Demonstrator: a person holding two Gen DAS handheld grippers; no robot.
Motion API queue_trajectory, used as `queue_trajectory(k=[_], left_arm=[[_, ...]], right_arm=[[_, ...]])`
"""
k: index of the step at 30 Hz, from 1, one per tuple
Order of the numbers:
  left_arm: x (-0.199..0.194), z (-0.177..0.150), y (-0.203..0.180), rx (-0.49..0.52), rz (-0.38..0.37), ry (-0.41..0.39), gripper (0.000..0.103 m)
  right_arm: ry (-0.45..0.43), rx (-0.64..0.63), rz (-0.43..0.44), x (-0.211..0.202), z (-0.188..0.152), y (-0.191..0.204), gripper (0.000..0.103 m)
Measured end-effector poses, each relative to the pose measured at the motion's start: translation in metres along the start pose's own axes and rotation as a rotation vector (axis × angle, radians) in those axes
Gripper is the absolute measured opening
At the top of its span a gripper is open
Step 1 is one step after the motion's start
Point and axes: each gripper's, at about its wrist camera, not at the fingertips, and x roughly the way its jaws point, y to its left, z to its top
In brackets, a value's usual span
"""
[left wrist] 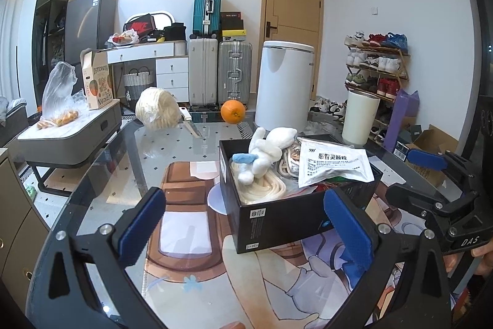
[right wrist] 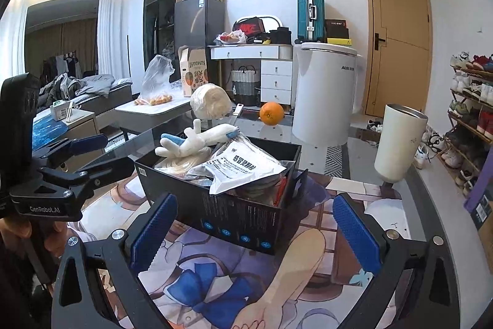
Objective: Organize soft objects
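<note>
A black cardboard box [left wrist: 277, 218] stands on the glass table and holds a white plush toy with blue tips [left wrist: 268, 150], a coil of cream cord [left wrist: 262, 190] and a silver sachet [left wrist: 334, 164] on top. The box [right wrist: 234, 215], plush toy [right wrist: 197, 141] and sachet [right wrist: 243, 167] also show in the right wrist view. My left gripper [left wrist: 246, 227] is open and empty just before the box. My right gripper [right wrist: 255, 230] is open and empty, close to the box's near wall. A bagged cream yarn ball [left wrist: 157, 108] lies further back on the table.
An orange [left wrist: 233, 111], a knife [left wrist: 191, 122] and a white tumbler [left wrist: 360, 119] stand on the table behind the box. A white bin [left wrist: 285, 85] and a shoe rack [left wrist: 377, 67] stand beyond. A grey side table [left wrist: 71, 131] with bagged fruit is at left.
</note>
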Motion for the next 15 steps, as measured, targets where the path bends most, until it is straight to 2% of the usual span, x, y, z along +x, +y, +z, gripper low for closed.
queue_trajectory(k=[15], left_arm=[[0.0031,-0.0009,0.0034,-0.019,0.013,0.008,0.103]], right_arm=[[-0.016,0.022,0.000,-0.0017,-0.0046,-0.0037,0.102]])
